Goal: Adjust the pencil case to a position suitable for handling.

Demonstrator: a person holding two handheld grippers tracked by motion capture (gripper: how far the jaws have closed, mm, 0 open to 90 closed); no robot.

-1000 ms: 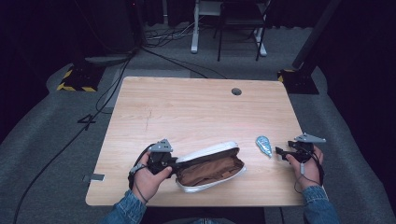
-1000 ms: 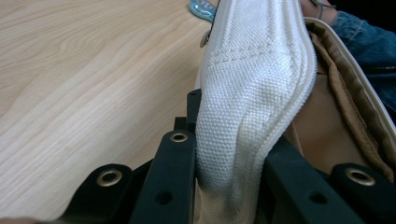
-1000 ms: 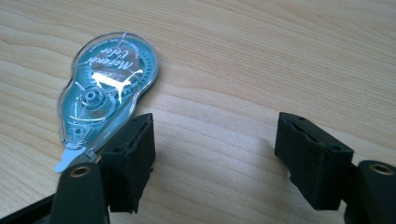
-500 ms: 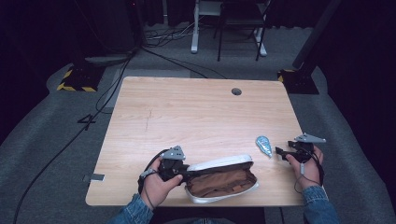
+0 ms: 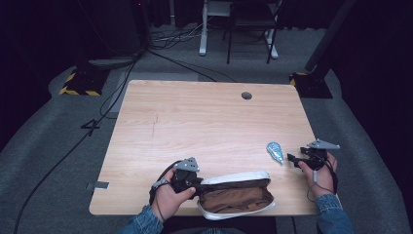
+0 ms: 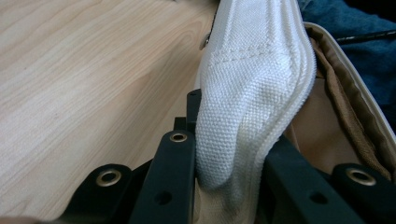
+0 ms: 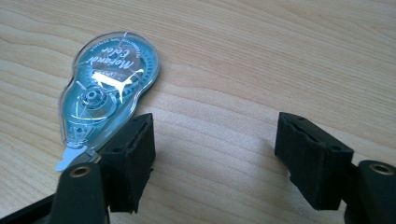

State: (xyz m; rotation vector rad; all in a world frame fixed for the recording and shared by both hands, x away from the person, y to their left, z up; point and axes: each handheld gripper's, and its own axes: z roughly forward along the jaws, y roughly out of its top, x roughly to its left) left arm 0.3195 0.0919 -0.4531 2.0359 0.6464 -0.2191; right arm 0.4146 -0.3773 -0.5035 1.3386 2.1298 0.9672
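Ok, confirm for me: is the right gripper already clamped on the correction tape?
No: the right gripper has its jaws spread wide over bare wood, and the correction tape lies outside them, beside one jaw.

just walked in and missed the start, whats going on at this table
A person sits at a wooden table with a hand-held gripper in each hand. The left hand-held gripper is shut on the rim of a white pencil pouch with a brown lining, which lies open near the front edge. The right hand-held gripper is open and low over the table, right beside a blue correction tape dispenser that lies flat on the wood, not yet between its jaws.
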